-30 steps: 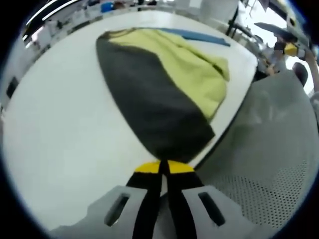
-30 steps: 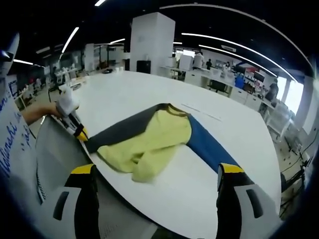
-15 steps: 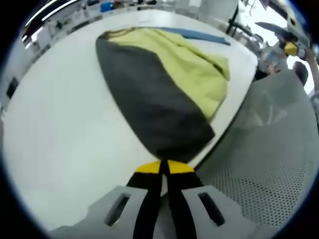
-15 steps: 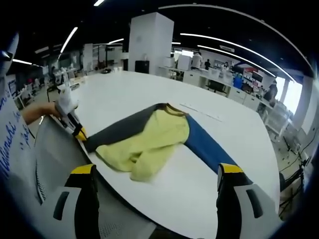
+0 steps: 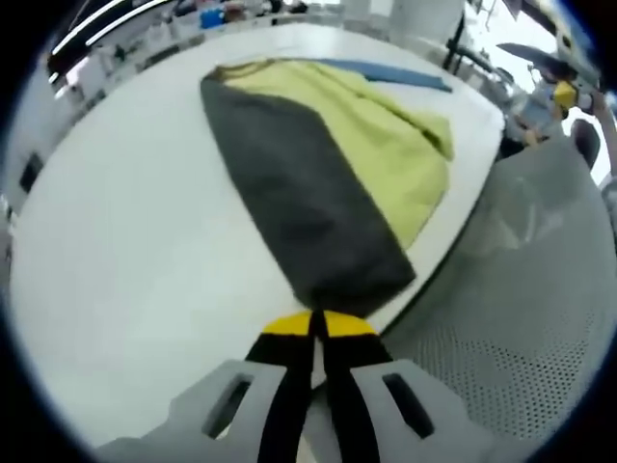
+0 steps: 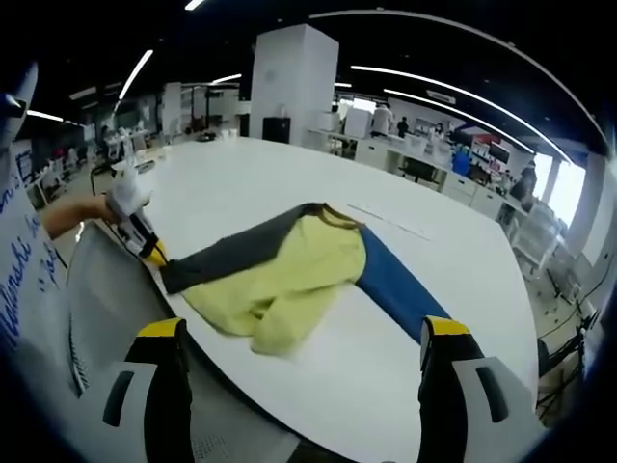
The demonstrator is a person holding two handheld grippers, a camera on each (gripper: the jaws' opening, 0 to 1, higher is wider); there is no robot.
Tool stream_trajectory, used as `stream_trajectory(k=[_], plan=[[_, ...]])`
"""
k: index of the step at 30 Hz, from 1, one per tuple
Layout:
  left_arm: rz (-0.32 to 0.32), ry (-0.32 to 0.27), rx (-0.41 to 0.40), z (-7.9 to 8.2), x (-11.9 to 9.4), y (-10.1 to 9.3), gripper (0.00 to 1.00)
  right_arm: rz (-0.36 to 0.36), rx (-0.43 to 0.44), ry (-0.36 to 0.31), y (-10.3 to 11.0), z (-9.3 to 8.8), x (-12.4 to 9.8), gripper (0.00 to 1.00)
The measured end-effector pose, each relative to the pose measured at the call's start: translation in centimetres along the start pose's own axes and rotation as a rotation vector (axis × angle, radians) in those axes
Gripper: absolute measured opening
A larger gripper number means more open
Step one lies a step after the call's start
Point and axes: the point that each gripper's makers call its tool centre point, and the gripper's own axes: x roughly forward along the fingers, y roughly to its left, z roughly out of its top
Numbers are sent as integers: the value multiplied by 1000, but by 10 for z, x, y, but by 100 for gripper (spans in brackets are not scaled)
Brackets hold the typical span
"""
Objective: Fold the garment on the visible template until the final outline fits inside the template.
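The left gripper (image 5: pixel 317 326) is pinching the grey sleeve (image 5: pixel 308 207) at the surface (image 5: pixel 125 251) edge, likely to fold it; the right gripper (image 6: pixel 304 338) fingers are gaping, empty.

The garment (image 6: pixel 289 275) is soft matt cloth, grey, yellow and blue, lying rumpled on a smooth, faintly glossy white table (image 6: pixel 289 183), beside a grey perforated mesh chair back (image 5: pixel 501 328), with matt black jaws tipped in yellow.

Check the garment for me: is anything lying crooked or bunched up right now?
Yes. The garment lies askew: its yellow body is bunched in folds near the table edge, with the grey sleeve and blue sleeve splayed apart. The left gripper pinches the grey cuff.
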Motion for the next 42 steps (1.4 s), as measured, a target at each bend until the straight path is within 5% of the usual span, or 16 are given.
stream_trajectory(k=[17, 27, 42], plan=[[63, -44, 23, 23, -34, 27, 0, -9, -2, -18, -1, 4, -3, 100], [91, 7, 25, 10, -36, 49, 0, -31, 13, -15, -3, -5, -11, 100], [181, 35, -3, 5, -56, 110, 0, -48, 22, -9, -3, -6, -13, 100]])
